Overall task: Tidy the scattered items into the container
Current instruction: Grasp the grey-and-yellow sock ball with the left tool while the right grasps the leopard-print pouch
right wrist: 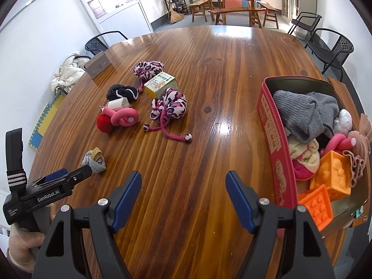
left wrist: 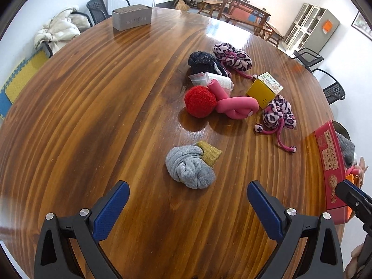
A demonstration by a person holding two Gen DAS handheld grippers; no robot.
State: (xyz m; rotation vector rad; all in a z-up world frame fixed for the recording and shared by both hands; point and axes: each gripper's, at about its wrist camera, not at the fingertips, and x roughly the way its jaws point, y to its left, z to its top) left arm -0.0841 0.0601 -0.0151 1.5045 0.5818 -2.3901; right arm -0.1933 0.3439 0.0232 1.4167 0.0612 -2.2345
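Observation:
A grey and mustard sock ball [left wrist: 191, 166] lies on the wooden table [left wrist: 93, 116] just beyond my open, empty left gripper [left wrist: 188, 200]; it also shows in the right wrist view [right wrist: 94, 160]. Farther off lie a red pompom [left wrist: 200, 101], a knotted pink foam tube [left wrist: 234, 107], a yellow carton [left wrist: 264, 90], two pink leopard pouches [left wrist: 279, 114] [left wrist: 233, 55], a black sock [left wrist: 201, 62] and a clear packet [left wrist: 209, 79]. The red tin [right wrist: 274, 137] at the right holds socks and orange blocks. My right gripper [right wrist: 183, 193] is open and empty, left of the tin.
A grey box [left wrist: 131, 17] stands at the table's far edge. Black chairs [right wrist: 330, 51] ring the table; one holds a white jacket [left wrist: 58, 30]. Foam mats [left wrist: 21, 79] lie on the floor at left. The left gripper's body [right wrist: 46, 186] shows in the right wrist view.

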